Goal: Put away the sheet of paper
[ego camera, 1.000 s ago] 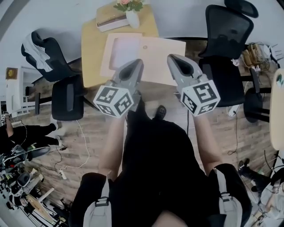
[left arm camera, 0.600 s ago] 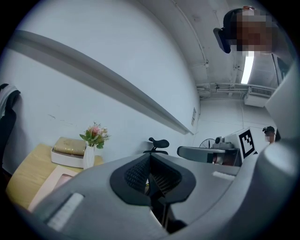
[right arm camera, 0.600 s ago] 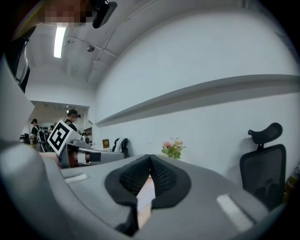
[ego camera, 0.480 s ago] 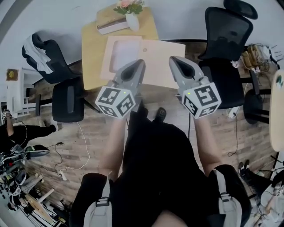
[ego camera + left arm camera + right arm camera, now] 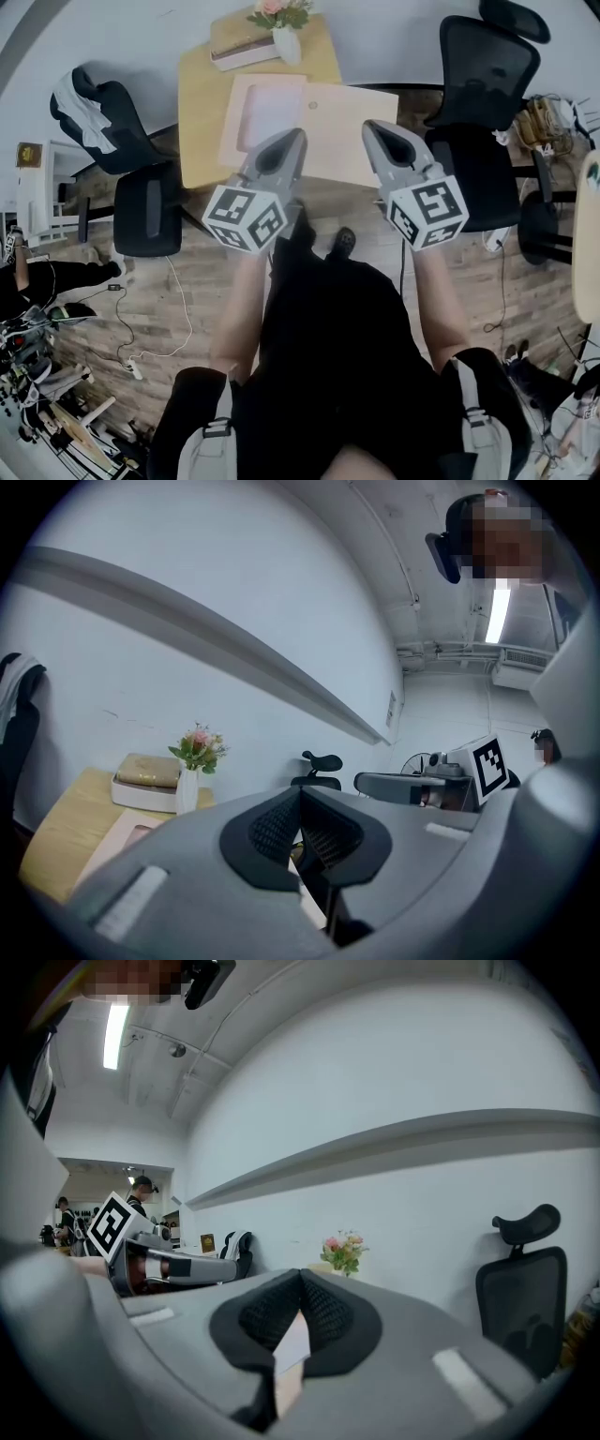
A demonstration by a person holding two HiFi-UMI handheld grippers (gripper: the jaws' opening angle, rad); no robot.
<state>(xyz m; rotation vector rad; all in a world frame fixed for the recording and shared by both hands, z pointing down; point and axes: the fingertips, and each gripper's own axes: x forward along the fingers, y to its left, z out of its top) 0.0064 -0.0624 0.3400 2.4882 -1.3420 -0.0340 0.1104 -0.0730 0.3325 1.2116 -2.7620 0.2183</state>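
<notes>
A pale sheet of paper (image 5: pixel 266 110) lies flat on the left half of an open beige folder (image 5: pixel 352 120) on the wooden table (image 5: pixel 201 112). Both grippers hover side by side over the table's near edge, pointing at the folder. The left gripper (image 5: pixel 290 142) is shut with nothing in it, its pads meeting at the tip (image 5: pixel 300 797). The right gripper (image 5: pixel 376 129) is also shut and empty (image 5: pixel 300 1279). In the left gripper view the folder's edge (image 5: pixel 120 840) shows low at the left. The person's dark clothing fills the lower head view.
A white vase of flowers (image 5: pixel 285 36) and a flat box (image 5: pixel 244 49) stand at the table's far end by the wall. Black office chairs sit left (image 5: pixel 142 208) and right (image 5: pixel 482 94) of the table. Cables (image 5: pixel 155 319) trail over the wooden floor.
The table and folder have shifted slightly right in the head view. Both grippers stay shut and hold almost the same place.
</notes>
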